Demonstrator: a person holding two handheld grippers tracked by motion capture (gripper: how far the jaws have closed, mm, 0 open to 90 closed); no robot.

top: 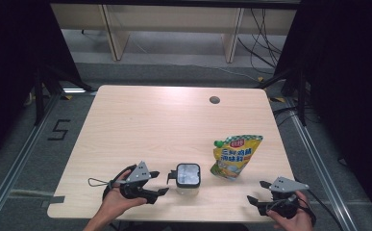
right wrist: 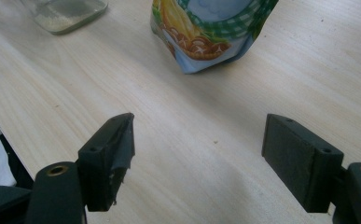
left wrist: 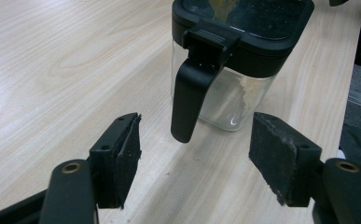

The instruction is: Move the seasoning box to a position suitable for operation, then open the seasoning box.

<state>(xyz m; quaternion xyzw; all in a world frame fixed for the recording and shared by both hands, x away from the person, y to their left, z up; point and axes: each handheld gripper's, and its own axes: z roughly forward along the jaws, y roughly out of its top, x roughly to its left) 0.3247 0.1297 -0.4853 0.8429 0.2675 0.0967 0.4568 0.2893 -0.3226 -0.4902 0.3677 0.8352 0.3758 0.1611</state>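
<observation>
Your left gripper [left wrist: 194, 168] stands wide open, holding nothing; the jar [left wrist: 236, 60] sits just ahead near the table's [top: 140, 125] front edge, its black handle [left wrist: 192, 98] hanging down toward your jaws; your right gripper [top: 263, 192] is farther off, also open and empty.

A taped "5" [top: 59, 130] marks the floor [top: 39, 154] left of the table.

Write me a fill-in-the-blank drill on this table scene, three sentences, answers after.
1. The clear jar has a lid coloured ____.
2. The left claw stands ____, its pads clear of the jar's handle.
3. The yellow pouch has a cap coloured ____.
Missing words: black; open; green.
</observation>
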